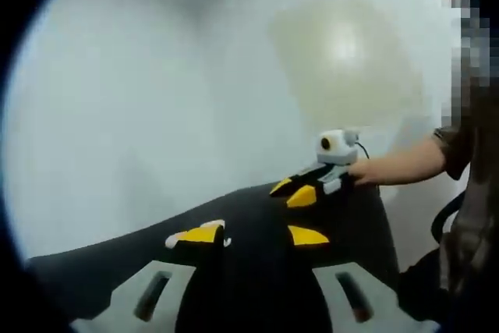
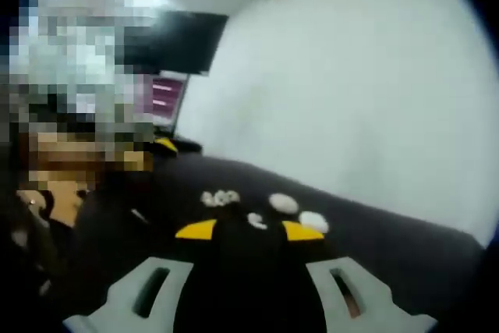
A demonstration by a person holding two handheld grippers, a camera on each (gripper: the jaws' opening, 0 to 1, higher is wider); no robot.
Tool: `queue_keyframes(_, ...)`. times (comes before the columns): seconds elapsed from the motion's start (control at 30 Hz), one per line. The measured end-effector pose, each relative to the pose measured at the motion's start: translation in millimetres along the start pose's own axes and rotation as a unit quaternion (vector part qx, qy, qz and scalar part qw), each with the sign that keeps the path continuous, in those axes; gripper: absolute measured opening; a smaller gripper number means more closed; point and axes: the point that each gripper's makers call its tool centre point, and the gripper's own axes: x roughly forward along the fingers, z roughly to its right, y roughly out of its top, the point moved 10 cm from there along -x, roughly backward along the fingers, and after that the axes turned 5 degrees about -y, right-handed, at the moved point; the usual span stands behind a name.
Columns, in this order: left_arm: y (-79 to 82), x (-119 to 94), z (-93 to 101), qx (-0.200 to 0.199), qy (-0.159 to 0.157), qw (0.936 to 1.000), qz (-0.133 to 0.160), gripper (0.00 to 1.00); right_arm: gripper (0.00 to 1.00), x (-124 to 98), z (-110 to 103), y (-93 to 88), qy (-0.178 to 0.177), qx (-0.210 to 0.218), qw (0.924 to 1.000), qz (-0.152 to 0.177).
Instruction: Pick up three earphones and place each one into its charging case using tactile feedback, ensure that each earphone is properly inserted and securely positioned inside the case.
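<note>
In the left gripper view, the left gripper point(image 1: 253, 234) rises from the bottom with its grey jaws and yellow tips spread wide over a black table top point(image 1: 117, 259); a small white piece shows by the left yellow tip, too blurred to say whether it is held or lies behind. Farther along the table the right gripper point(image 1: 302, 191), also yellow-tipped, comes in from the right, held by a person's bare forearm point(image 1: 398, 165), against a plain white wall point(image 1: 156, 99). In the right gripper view, the right gripper point(image 2: 248, 230) also stands wide open with nothing between its tips. Just beyond them on the black table lie the small white earphones point(image 2: 221, 198) in a loose cluster, and to their right two white oval charging cases point(image 2: 284, 203), their long axes running roughly across the view; a smaller white piece lies just before them. Far left, a lit screen point(image 2: 165, 99) glows pink, its writing unreadable.
</note>
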Motion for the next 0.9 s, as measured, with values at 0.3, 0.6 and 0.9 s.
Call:
queue_keyframes(0.3,1.0,-4,-6.7,-0.046,0.008,0.9986,0.025,0.32,0.24,-2,-6,6.7,0.082,0.043,0.9945,0.05)
queue_keyframes(0.6,-3.8,-1,-1.8,-0.035,-0.003,0.9994,-0.002,0.32,0.24,0,3,1.7,0.063,0.051,0.9956,0.046)
queue_keyframes(0.9,-1.9,-4,-1.6,-0.039,0.006,0.9992,0.007,0.32,0.3,-4,7,4.6,0.045,0.079,0.9931,0.075)
